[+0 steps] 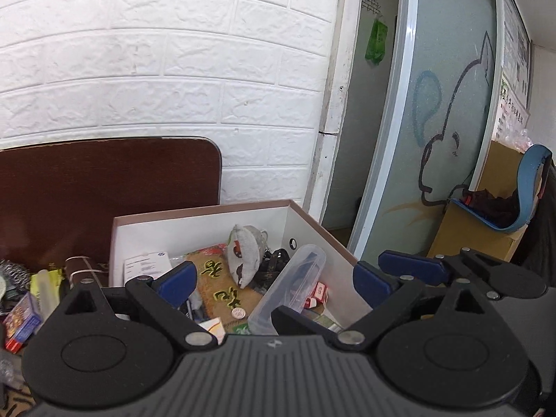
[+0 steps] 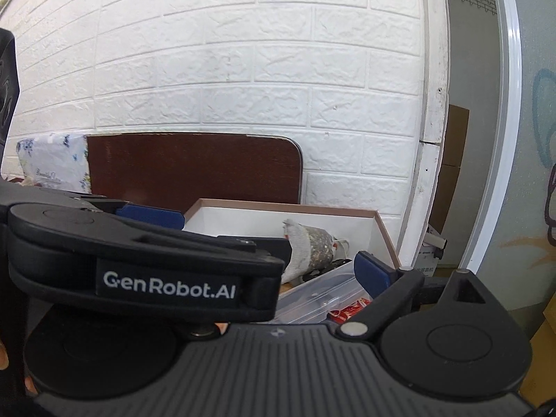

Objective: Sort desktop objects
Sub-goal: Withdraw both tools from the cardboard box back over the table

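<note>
A white box (image 1: 194, 226) with a brown rim holds several sorted items: a grey stuffed toy (image 1: 245, 253), a clear plastic case (image 1: 292, 288), a brown packet with gold characters (image 1: 222, 288), a coin (image 1: 238, 312) and red cards (image 1: 318, 293). My left gripper (image 1: 274, 283) hangs open and empty just above the box. In the right wrist view the box (image 2: 347, 222), toy (image 2: 309, 246) and clear case (image 2: 319, 295) show too. My right gripper (image 2: 278, 274) is open beside the box; the left gripper's body (image 2: 146, 257) hides its left finger.
Loose items lie left of the box: a steel scourer (image 1: 14, 271), a yellow packet (image 1: 43, 290), a blue card box (image 1: 22, 319). A dark brown board (image 1: 104, 201) leans on the white brick wall. A doorway (image 1: 361, 139) and cardboard boxes (image 1: 476, 239) are at right.
</note>
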The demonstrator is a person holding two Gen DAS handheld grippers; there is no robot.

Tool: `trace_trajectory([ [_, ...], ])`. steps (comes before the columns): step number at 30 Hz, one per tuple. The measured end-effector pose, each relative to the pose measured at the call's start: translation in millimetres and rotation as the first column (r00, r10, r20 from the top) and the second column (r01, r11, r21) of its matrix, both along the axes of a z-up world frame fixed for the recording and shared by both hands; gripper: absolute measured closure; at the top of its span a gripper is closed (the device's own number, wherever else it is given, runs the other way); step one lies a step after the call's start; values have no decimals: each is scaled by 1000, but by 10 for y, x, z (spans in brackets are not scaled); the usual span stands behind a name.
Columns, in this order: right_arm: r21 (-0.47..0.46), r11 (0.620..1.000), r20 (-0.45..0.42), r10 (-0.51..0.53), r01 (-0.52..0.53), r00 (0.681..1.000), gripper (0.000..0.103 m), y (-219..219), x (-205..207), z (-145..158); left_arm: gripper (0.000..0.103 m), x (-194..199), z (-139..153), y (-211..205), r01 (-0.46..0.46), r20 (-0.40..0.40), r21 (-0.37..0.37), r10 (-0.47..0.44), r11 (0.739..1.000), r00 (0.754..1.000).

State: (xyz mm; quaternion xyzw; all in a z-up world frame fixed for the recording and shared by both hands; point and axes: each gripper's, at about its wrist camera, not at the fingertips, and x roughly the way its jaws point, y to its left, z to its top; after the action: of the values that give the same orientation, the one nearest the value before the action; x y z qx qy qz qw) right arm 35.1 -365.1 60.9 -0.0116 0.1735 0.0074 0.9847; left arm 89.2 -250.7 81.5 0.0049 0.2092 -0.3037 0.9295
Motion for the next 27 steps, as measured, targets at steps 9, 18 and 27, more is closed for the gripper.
trace_trajectory([
  [9,26,999,12,31,-31,999,10,337,-408,55,4,-441,19,327,-61,29,32,61,998,998],
  [18,35,993,-20,116,-115,993,9,844,-653,-87,4,-765,-193,864,-172,22,32,171,985,985],
  [27,36,982,-122,189,-186,974,9,1397,-663,-366,4,-849,-502,1388,-304,-51,49,306,951,951],
])
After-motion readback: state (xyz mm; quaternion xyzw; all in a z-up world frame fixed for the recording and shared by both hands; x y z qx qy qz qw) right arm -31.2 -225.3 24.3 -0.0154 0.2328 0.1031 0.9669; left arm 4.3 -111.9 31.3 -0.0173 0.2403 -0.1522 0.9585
